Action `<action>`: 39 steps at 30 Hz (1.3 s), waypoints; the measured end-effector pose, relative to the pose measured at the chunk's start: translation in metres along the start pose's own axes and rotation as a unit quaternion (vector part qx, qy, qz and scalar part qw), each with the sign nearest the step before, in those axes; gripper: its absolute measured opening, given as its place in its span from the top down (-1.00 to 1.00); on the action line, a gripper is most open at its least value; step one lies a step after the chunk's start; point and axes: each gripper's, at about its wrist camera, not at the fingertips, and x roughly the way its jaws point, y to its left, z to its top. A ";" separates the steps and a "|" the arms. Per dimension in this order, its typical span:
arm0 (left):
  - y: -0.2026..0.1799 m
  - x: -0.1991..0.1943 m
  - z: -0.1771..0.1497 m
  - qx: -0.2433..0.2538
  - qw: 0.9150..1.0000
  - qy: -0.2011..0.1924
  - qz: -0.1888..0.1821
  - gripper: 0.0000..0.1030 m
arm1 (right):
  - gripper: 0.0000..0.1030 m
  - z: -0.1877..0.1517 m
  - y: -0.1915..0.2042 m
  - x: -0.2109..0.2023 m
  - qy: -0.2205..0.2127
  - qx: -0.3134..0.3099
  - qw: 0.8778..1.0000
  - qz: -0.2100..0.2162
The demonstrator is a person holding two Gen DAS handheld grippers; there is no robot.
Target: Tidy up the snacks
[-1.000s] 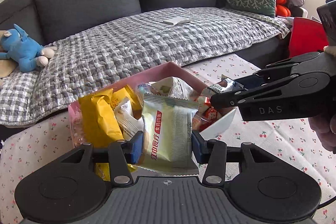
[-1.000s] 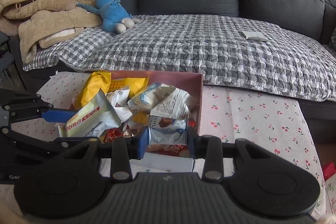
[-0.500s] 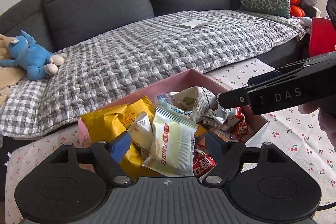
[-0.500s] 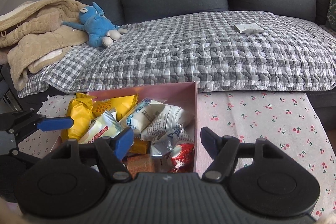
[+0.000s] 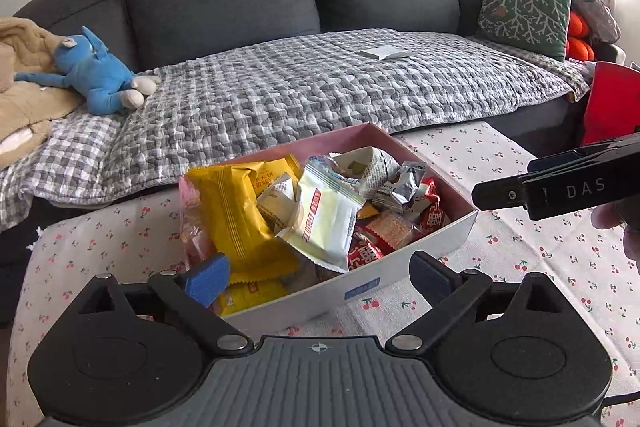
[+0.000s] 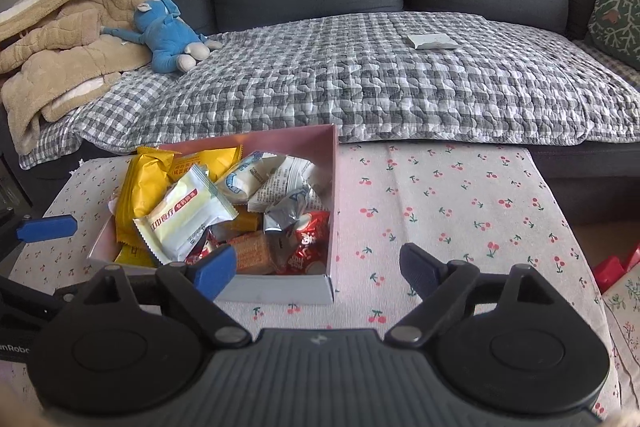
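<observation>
Both grippers are spread wide and hold nothing: your left gripper (image 5: pixel 320 277) hangs just in front of the snack box (image 5: pixel 432 241), and your right gripper (image 6: pixel 318 267) hangs over the box's near right corner and the bare cloth beside it. With nothing pinched, you are free to pick whichever target comes next.

All the snacks in sight lie inside the box, which sits on the cherry-print desk (image 6: pixel 440 195) toward its far left part, close to the sofa (image 6: pixel 380 75). A pale green packet (image 6: pixel 186 213) lies tilted on top of the heap, leaning on a yellow packet (image 6: pixel 140 191); being the topmost and loosest, it seems most likely to slide if the box is nudged. Red wrappers (image 6: pixel 308 247) and a silver wrapper (image 6: pixel 286 215) fill the near right end.

No snack lies loose on the cloth, so gathering looks finished, or nearly so. Keep both grippers clear of the heap.
</observation>
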 end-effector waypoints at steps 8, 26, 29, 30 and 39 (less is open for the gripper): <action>-0.004 -0.032 -0.025 -0.034 0.999 0.031 0.028 -0.92 | -0.84 -0.028 0.018 -0.023 0.039 -0.008 0.999 -0.010; 0.011 -0.039 -0.065 -0.120 0.979 0.109 0.123 -0.97 | -1.00 -0.058 0.040 -0.033 0.052 -0.015 0.997 -0.048; 0.011 -0.038 -0.068 -0.125 0.979 0.111 0.120 -0.97 | -0.99 -0.058 0.043 -0.032 0.048 -0.022 0.997 -0.052; 0.010 -0.037 -0.068 -0.125 0.979 0.111 0.120 -0.97 | -1.00 -0.058 0.043 -0.031 0.048 -0.024 0.997 -0.052; 0.008 -0.040 -0.069 -0.130 0.980 0.107 0.111 -0.98 | -1.00 -0.060 0.047 -0.031 0.047 -0.036 0.997 -0.055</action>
